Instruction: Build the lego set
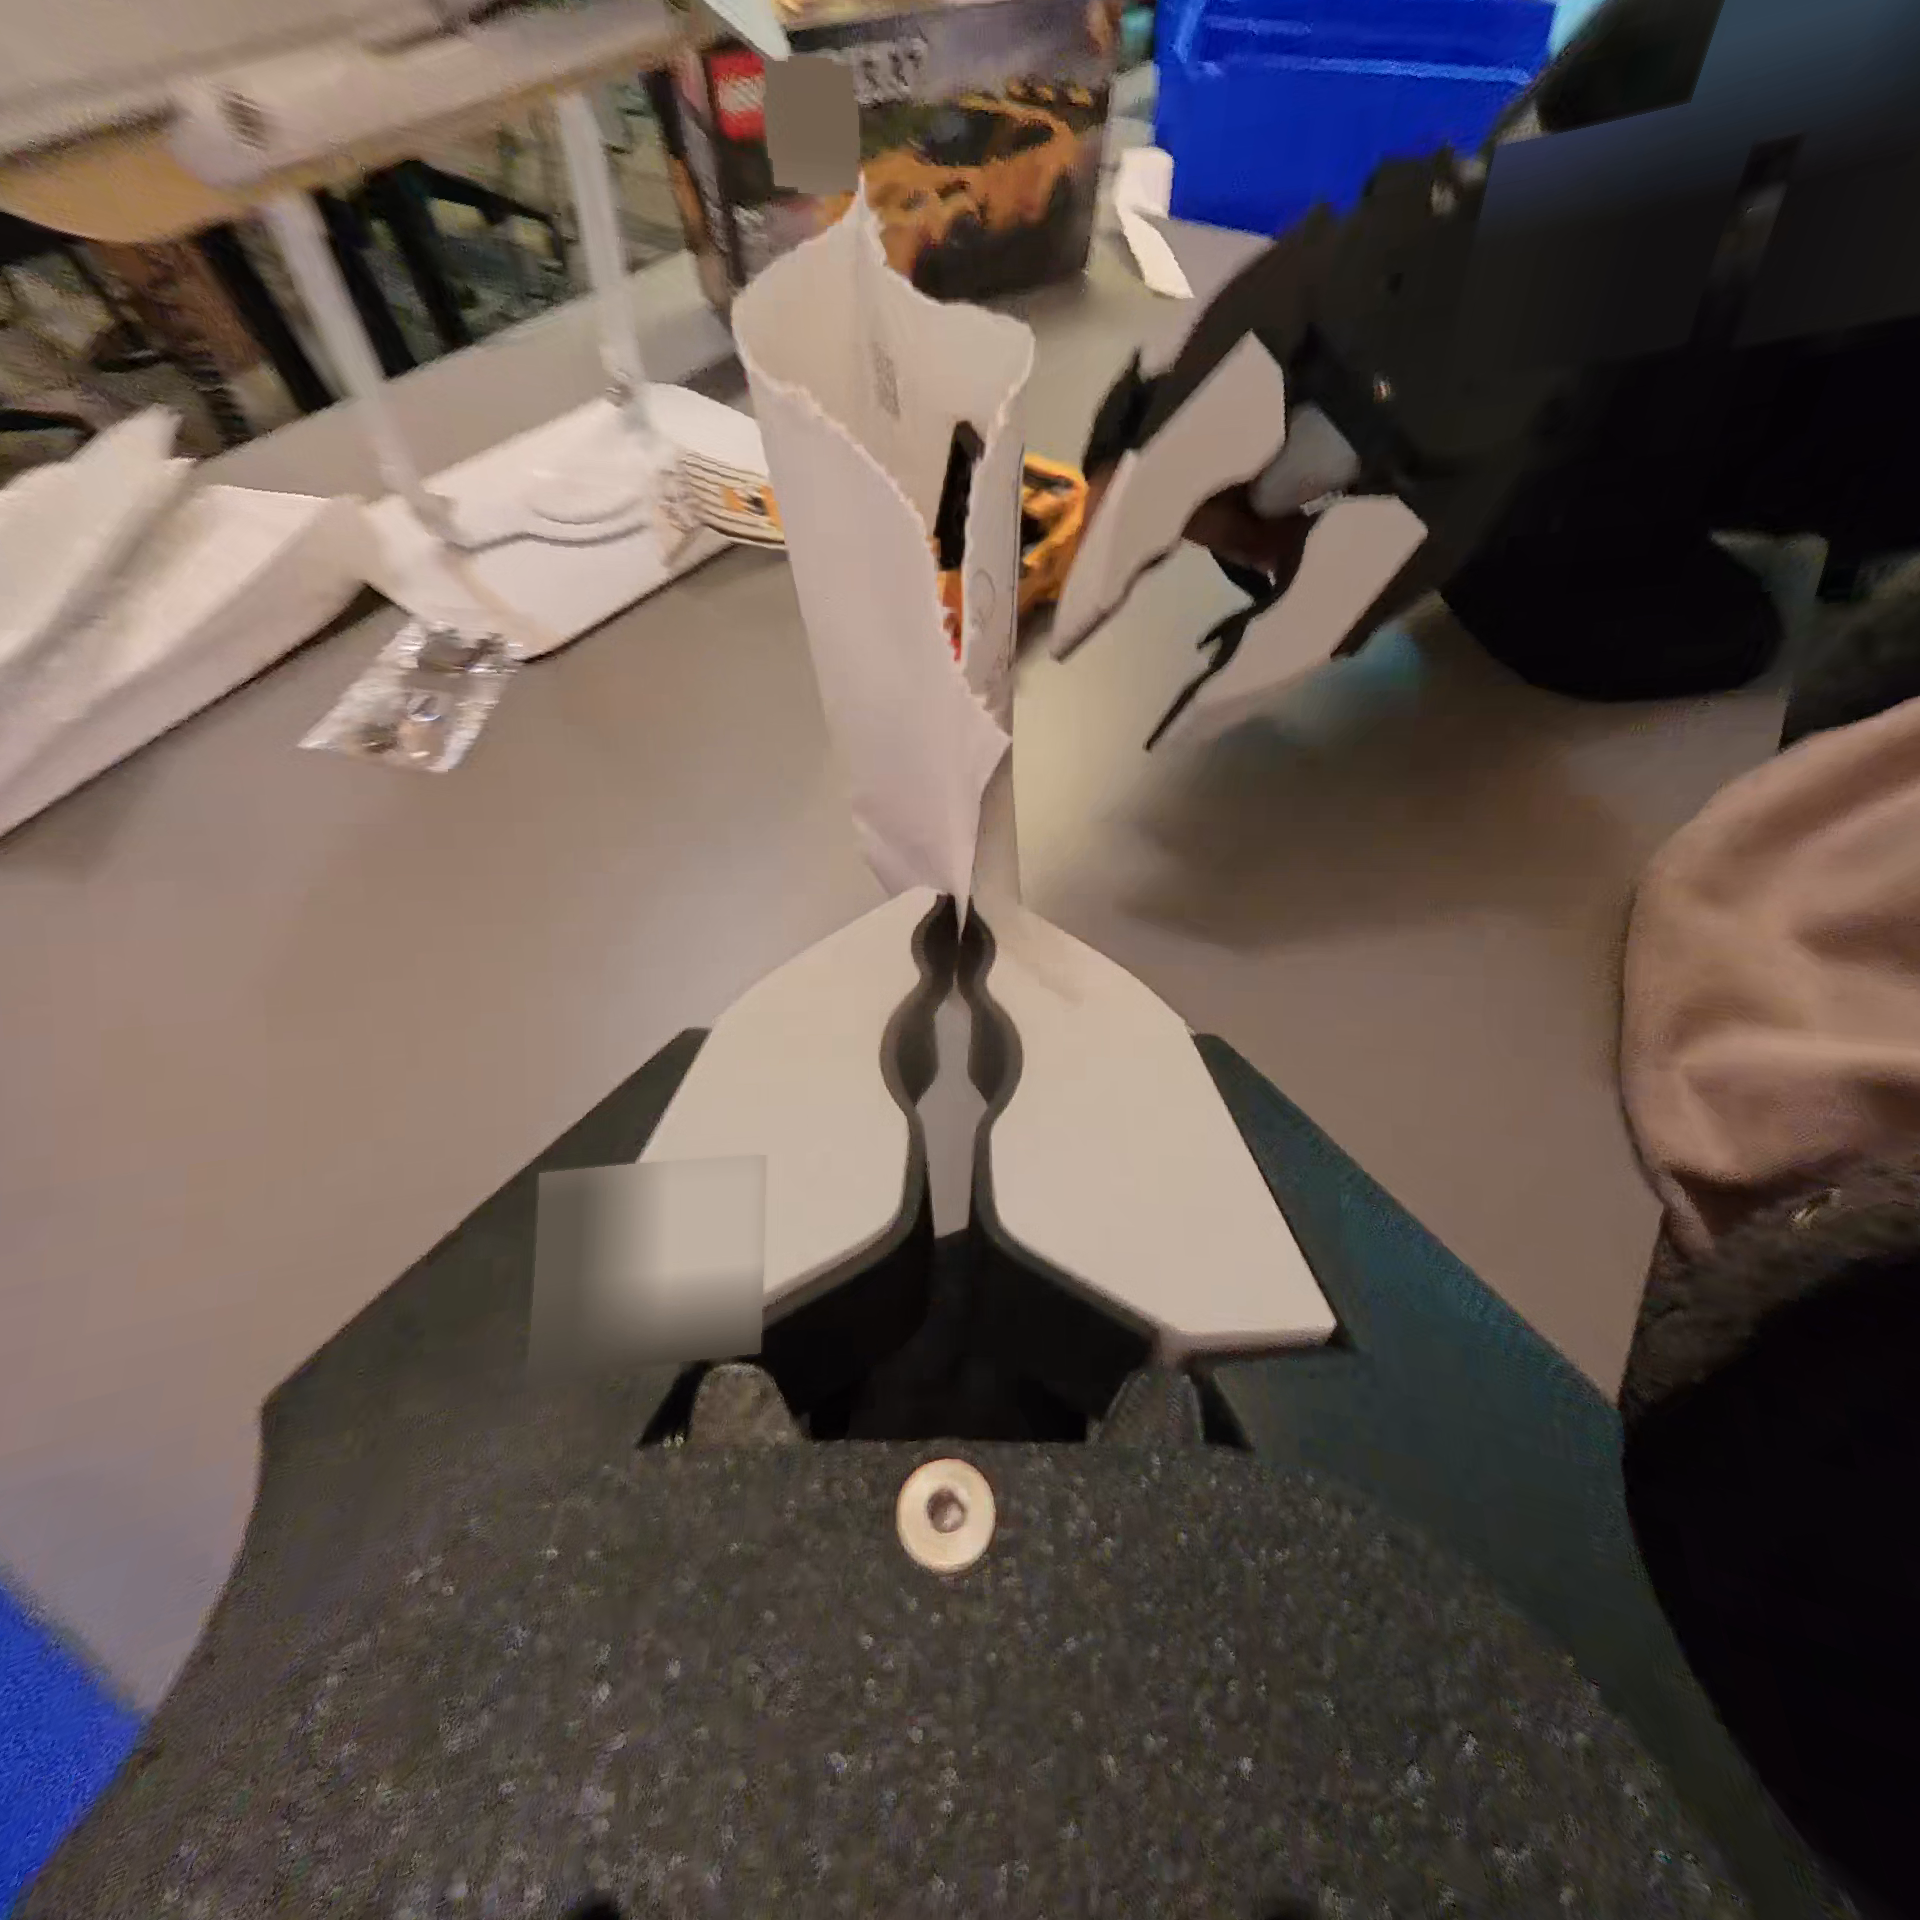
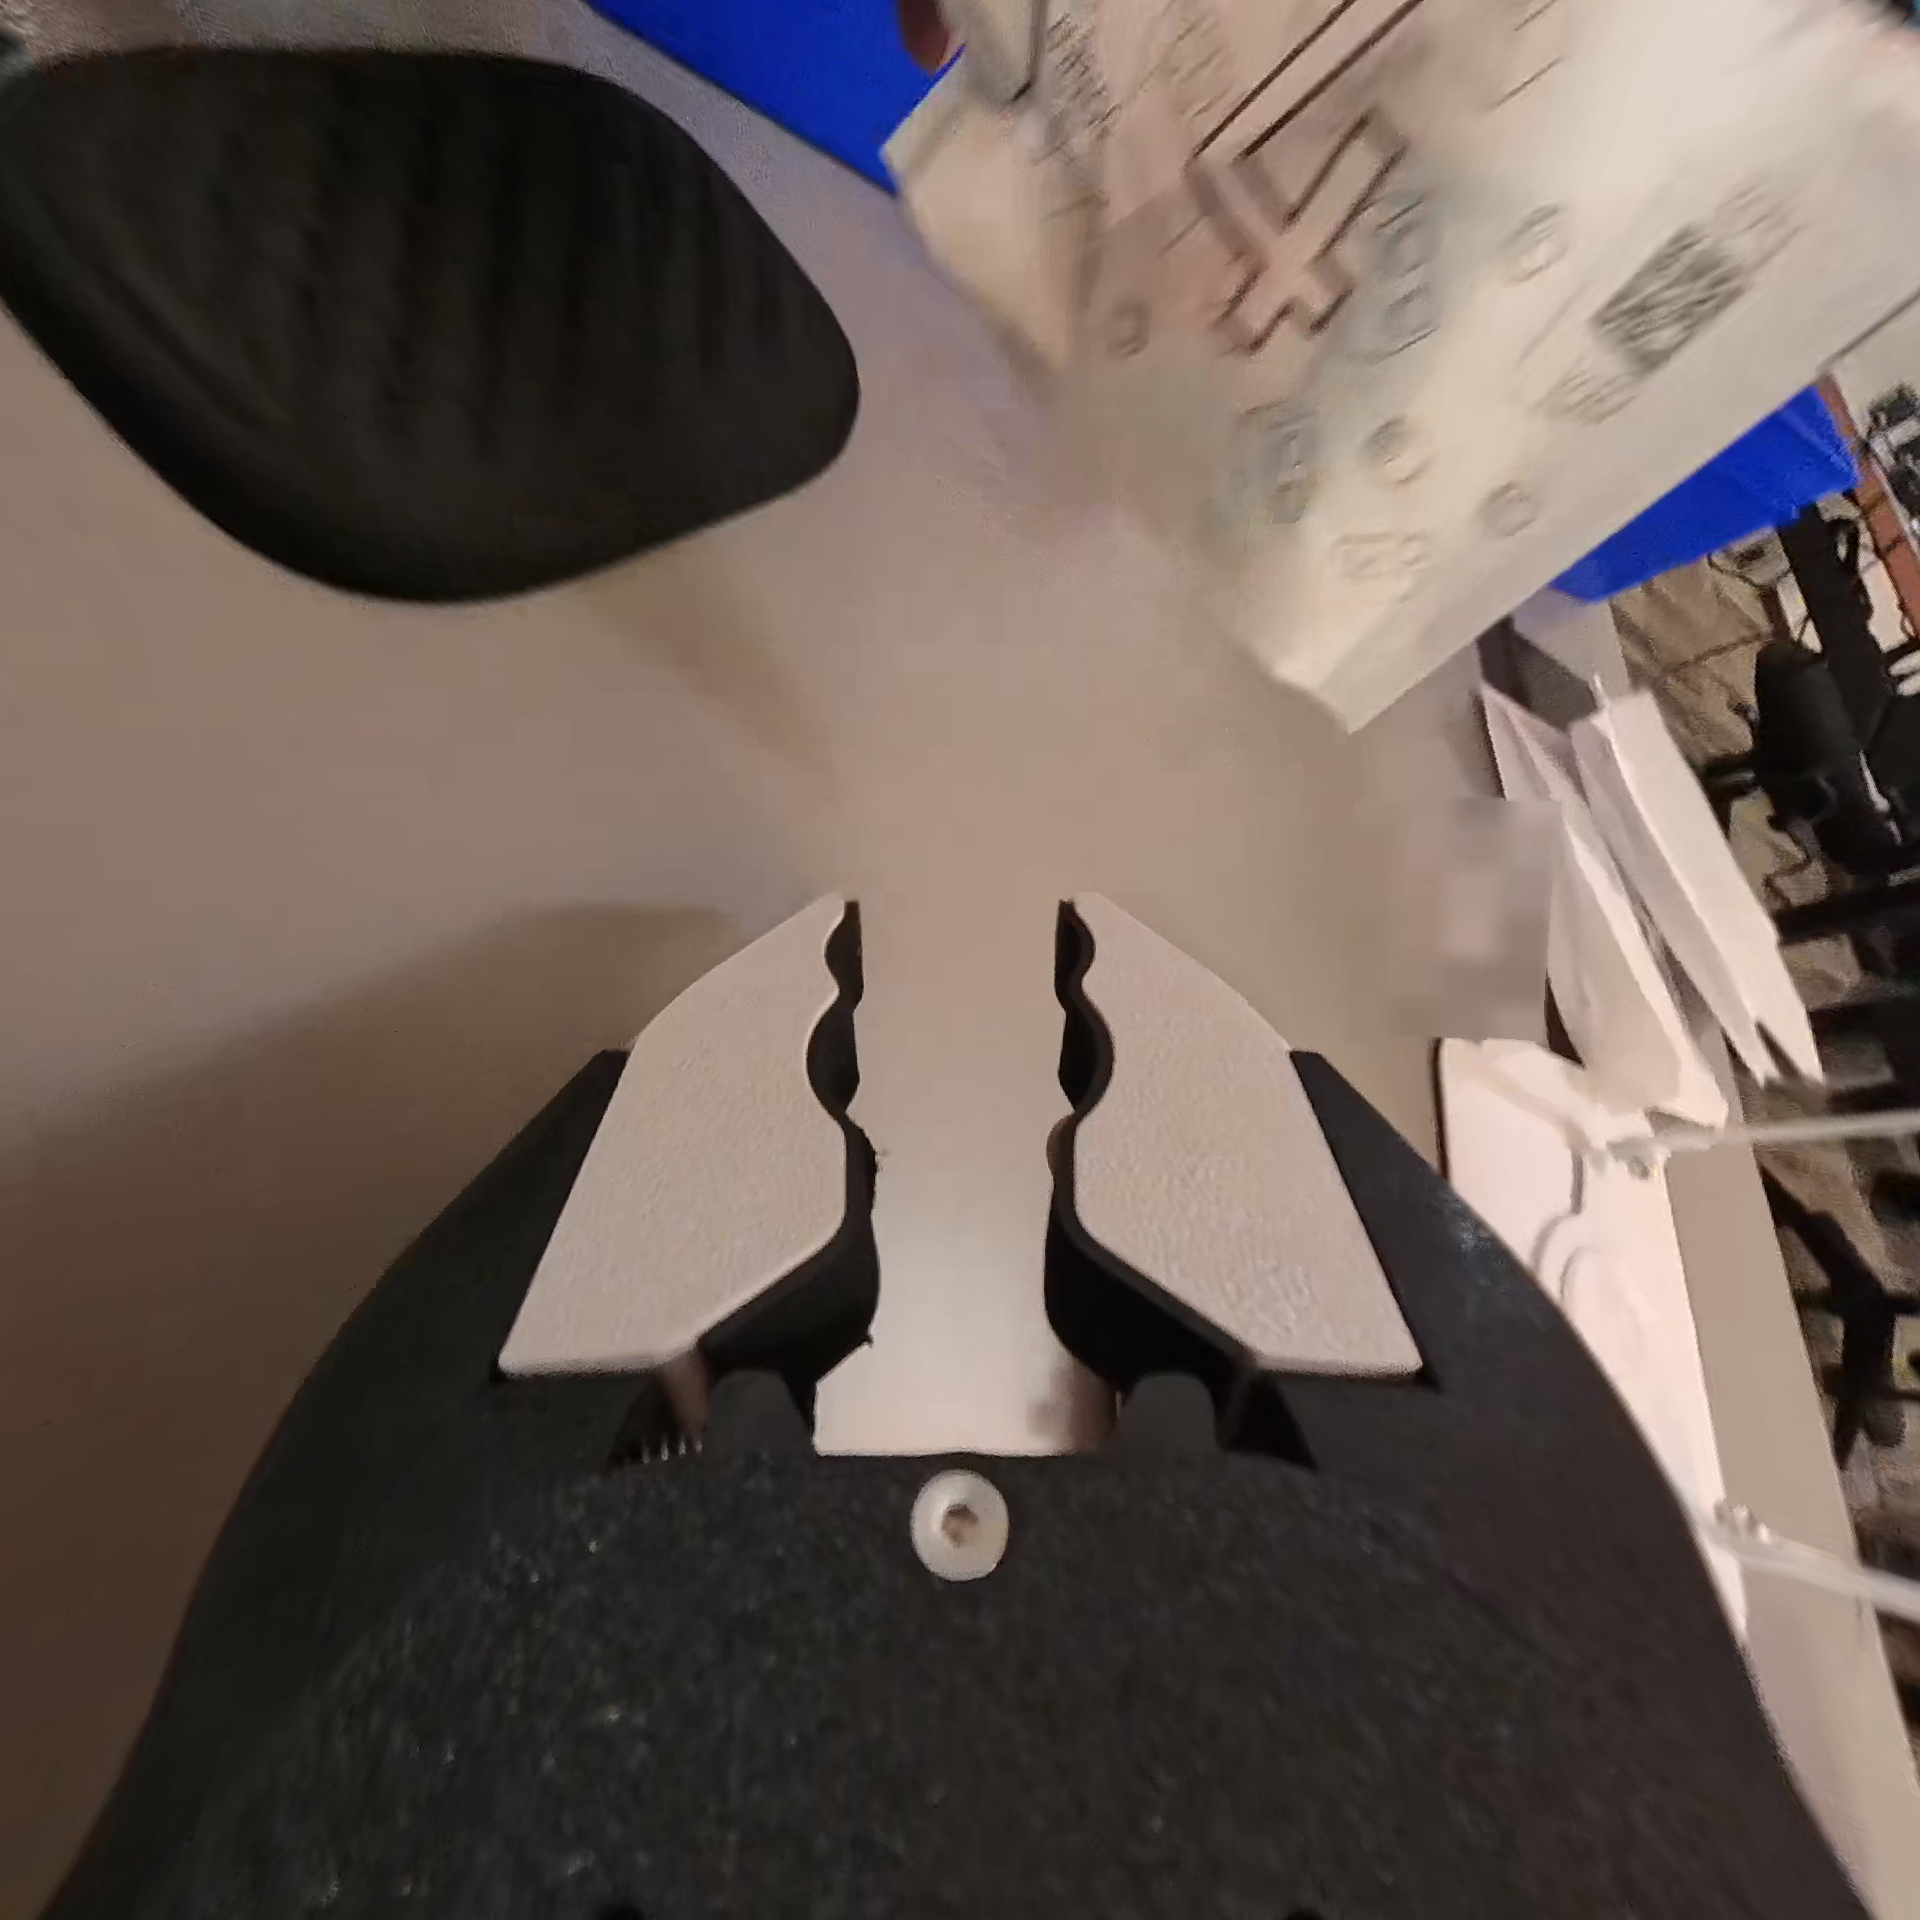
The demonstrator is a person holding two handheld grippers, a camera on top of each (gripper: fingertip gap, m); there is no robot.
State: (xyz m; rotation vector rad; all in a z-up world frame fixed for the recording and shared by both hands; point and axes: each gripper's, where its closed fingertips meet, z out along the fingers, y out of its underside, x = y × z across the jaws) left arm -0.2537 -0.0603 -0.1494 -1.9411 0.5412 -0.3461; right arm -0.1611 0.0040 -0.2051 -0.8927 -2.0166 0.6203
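Observation:
My left gripper (image 1: 958, 914) is shut on the lower end of a white paper bag (image 1: 883, 540) and holds it upright above the grey table (image 1: 416, 987). The bag's top is torn open, and it has a hole in its side. Yellow and black lego pieces (image 1: 1049, 530) lie on the table behind it. My right gripper (image 1: 1122, 686) hangs to the right of the bag, apart from it. In the right wrist view it (image 2: 958, 914) is open and empty over bare table, and the bag (image 2: 1455, 364) shows blurred at the upper right.
The lego box (image 1: 935, 156) stands at the back. A small clear bag of parts (image 1: 416, 686) lies left, by white papers and a white stand (image 1: 582, 520). A blue bin (image 1: 1340, 104) is back right. A black rounded object (image 2: 395, 332) and a person's sleeve (image 1: 1787, 987) are near. About 12 cm separates my left fingertips from my right.

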